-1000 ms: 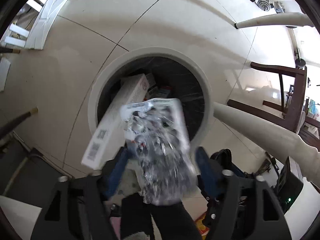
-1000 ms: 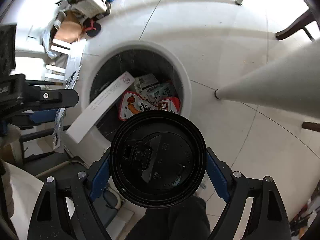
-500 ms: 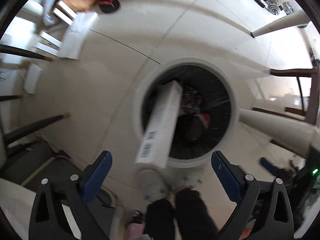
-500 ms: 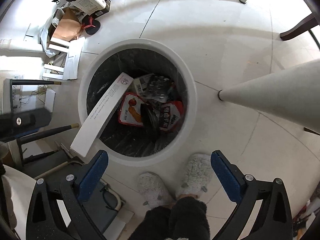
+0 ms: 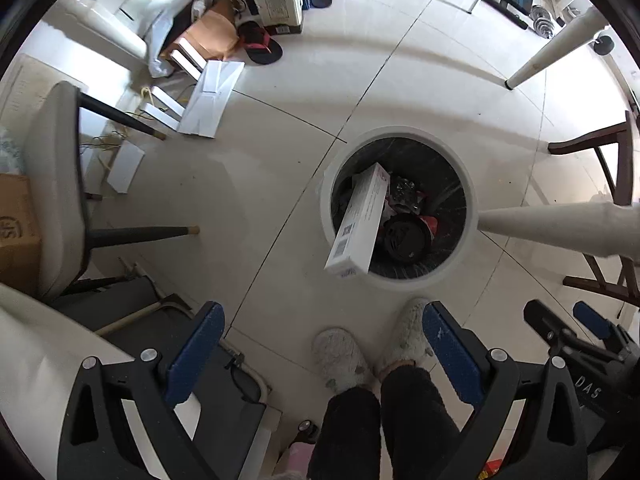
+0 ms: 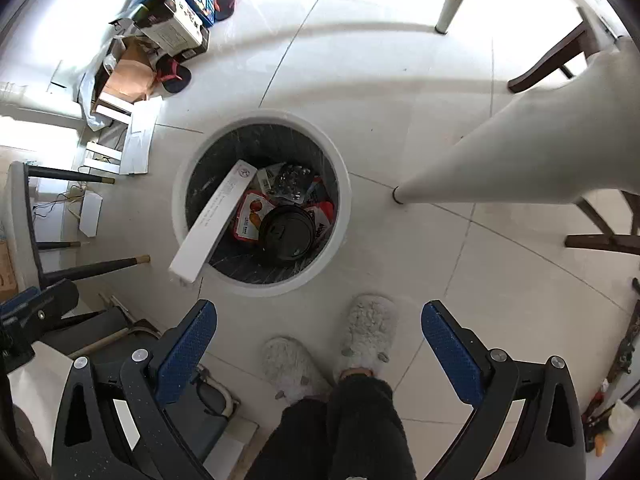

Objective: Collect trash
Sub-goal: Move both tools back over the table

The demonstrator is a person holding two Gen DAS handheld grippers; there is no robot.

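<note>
Trash already fills much of the round white bin [image 6: 262, 204], which stands on the tiled floor [image 6: 400, 100] just in front of the person's slippers [image 6: 368, 328]. Inside it lie a black cup lid [image 6: 286, 234], a red snack packet [image 6: 250, 218] and a silvery wrapper [image 6: 290, 180], while a long white box [image 6: 214, 222] leans over the rim with its lower end sticking out toward the chair leg [image 6: 96, 268]. From the left wrist view the same bin [image 5: 398, 208] shows the long white box [image 5: 360, 226] and the lid [image 5: 406, 238] lying side by side.

The left gripper [image 5: 320, 354] hangs above the floor with its blue pads spread wide and nothing between them. The right gripper [image 6: 318, 354] is likewise spread and empty.

Judging by this, a good share of the job looks done. What may be left: flat white cardboard pieces [image 5: 210, 98] and a heap of boxes and bags [image 6: 168, 32] sit well apart from the bin near the wall, though whether those count as trash cannot be told
</note>
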